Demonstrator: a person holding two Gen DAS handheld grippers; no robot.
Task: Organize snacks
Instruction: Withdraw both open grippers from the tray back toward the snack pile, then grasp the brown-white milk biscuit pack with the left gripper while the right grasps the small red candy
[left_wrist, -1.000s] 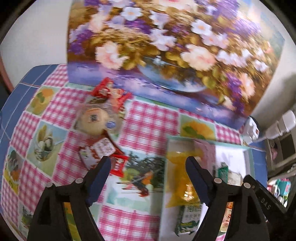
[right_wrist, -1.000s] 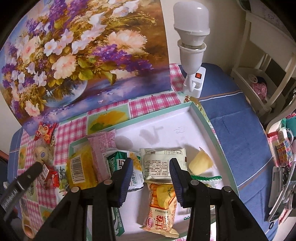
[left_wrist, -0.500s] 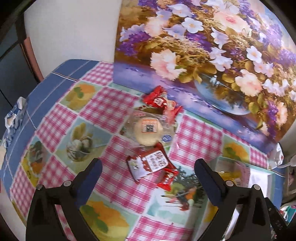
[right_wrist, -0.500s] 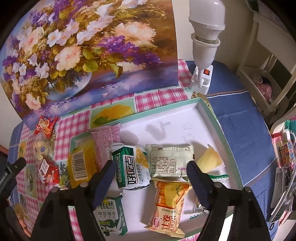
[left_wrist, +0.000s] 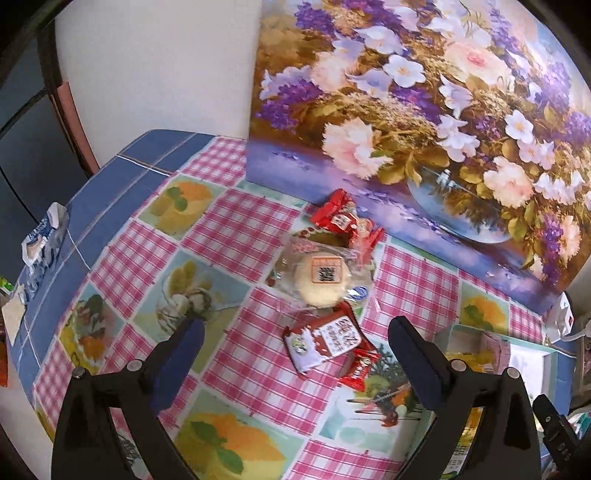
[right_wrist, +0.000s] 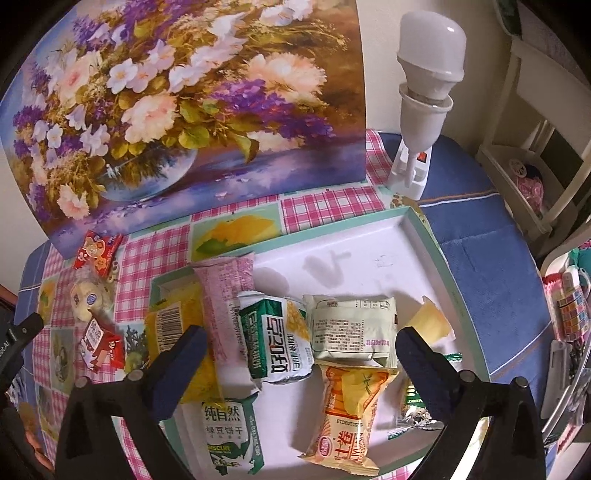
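Note:
In the left wrist view my left gripper (left_wrist: 295, 345) is open and empty above the checked tablecloth. Ahead of it lie a red-and-white packet (left_wrist: 325, 341), a small red packet (left_wrist: 360, 367), a round cake in clear wrap (left_wrist: 321, 278) and a red packet (left_wrist: 345, 221) by the painting. In the right wrist view my right gripper (right_wrist: 299, 352) is open and empty over the white tray (right_wrist: 369, 240). The tray holds several snacks: a green-and-white packet (right_wrist: 275, 341), a pale packet (right_wrist: 352, 328), an orange packet (right_wrist: 345, 413), a pink packet (right_wrist: 227, 295), a yellow packet (right_wrist: 173, 328).
A flower painting (right_wrist: 184, 103) leans against the wall behind everything. A white lamp (right_wrist: 424, 96) stands at the tray's far right corner. A chair (right_wrist: 535, 122) is to the right. A blue-white wrapper (left_wrist: 40, 236) lies at the table's left edge.
My left gripper has swung left from the tray toward the loose snacks and opened wider. My right gripper has opened wide and come slightly nearer the tray's snacks.

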